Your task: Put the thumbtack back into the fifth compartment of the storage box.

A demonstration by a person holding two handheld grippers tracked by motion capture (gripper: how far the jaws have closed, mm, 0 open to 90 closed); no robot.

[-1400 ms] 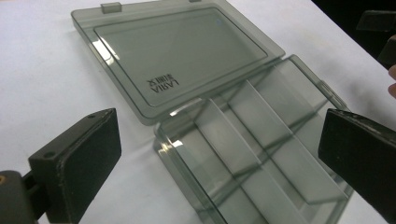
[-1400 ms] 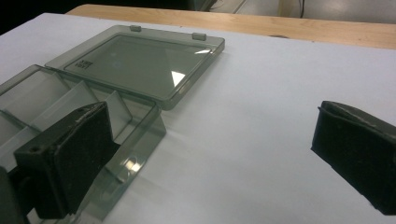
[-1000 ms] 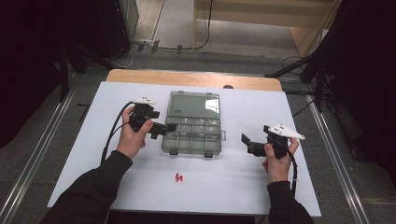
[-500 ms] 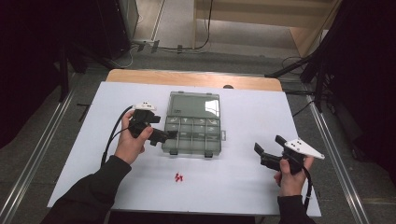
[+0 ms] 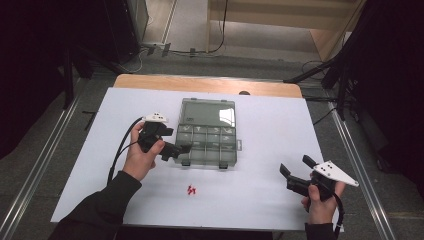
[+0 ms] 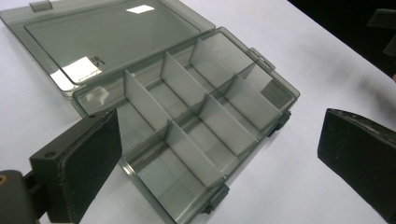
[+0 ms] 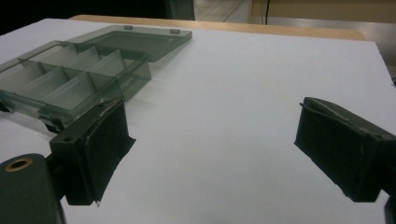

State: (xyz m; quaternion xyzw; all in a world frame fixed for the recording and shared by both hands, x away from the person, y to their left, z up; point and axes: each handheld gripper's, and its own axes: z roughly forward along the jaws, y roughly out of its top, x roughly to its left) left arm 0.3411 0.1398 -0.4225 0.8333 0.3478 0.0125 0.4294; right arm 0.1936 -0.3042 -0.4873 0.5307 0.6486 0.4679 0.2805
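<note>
Between the left gripper's (image 5: pixel 184 148) released jaws sits the open compartment box (image 5: pixel 207 132) on the tabletop (image 5: pixel 270 125); closing carelessly could shove it, while the right gripper (image 5: pixel 295 169) hovers empty, jaws spread.

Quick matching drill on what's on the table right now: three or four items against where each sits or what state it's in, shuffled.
1. organiser box
2. red bits
3. left gripper
4. right gripper

A. open, near the table's right edge
B. lid laid back, compartments empty
C. on the white sheet, nearer the person than the box
D. open, at the box's left front corner

Pairs: 1-B, 2-C, 3-D, 4-A
</note>
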